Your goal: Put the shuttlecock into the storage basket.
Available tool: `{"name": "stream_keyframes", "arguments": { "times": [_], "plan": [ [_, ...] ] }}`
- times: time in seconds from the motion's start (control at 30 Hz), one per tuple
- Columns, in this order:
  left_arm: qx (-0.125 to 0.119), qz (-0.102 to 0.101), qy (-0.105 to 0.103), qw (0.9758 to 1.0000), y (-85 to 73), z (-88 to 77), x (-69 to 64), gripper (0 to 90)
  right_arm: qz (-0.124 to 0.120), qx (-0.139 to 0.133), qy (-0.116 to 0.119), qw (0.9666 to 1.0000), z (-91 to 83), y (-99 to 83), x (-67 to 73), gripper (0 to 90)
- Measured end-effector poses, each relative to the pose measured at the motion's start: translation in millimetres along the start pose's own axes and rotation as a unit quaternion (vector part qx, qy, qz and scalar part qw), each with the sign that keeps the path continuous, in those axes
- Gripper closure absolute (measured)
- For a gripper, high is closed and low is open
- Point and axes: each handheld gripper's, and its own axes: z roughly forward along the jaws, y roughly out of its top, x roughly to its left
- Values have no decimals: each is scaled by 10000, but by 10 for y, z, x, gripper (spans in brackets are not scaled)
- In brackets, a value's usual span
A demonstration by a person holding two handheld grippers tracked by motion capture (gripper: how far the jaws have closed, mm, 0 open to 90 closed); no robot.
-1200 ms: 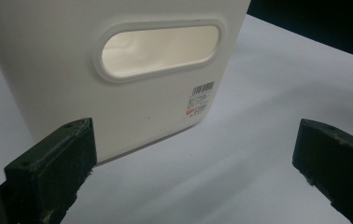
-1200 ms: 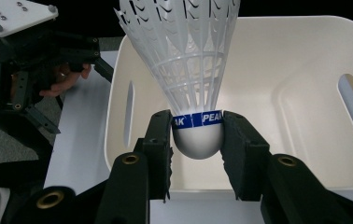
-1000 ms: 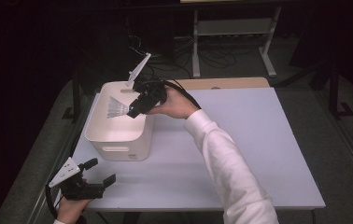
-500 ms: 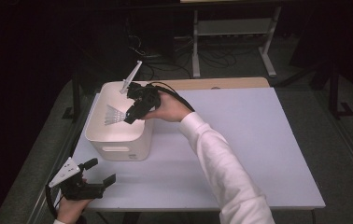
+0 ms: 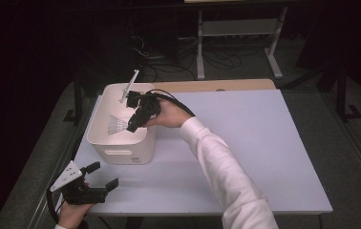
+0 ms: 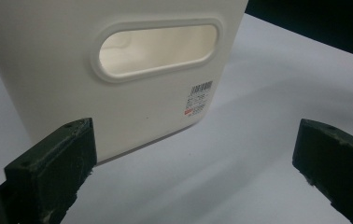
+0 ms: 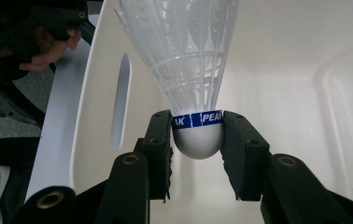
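Blue banding on the white shuttlecock [image 7: 197, 119] is lettered "PEAK". Its cork is clamped by the right gripper [image 7: 197, 140] over the white bin [image 5: 103, 143], skirt pointed away along the jaws. The left gripper [image 6: 193, 177] is held wide apart, empty.

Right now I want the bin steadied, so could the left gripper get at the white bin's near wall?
Probably yes: the left gripper is open and faces the white bin, with only bare table between them.
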Motion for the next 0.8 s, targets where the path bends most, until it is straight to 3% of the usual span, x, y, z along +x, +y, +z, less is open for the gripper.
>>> {"name": "stream_keyframes", "arguments": {
  "times": [0.6,0.8],
  "plan": [
    [-64,-74,-23,9999,-1,8,-9,0,39,321,50,9995,168,3,-17,615],
    [-52,-46,-36,10000,2,2,-3,0,190,187,-72,9996,151,1,-52,380]
  ]
}}
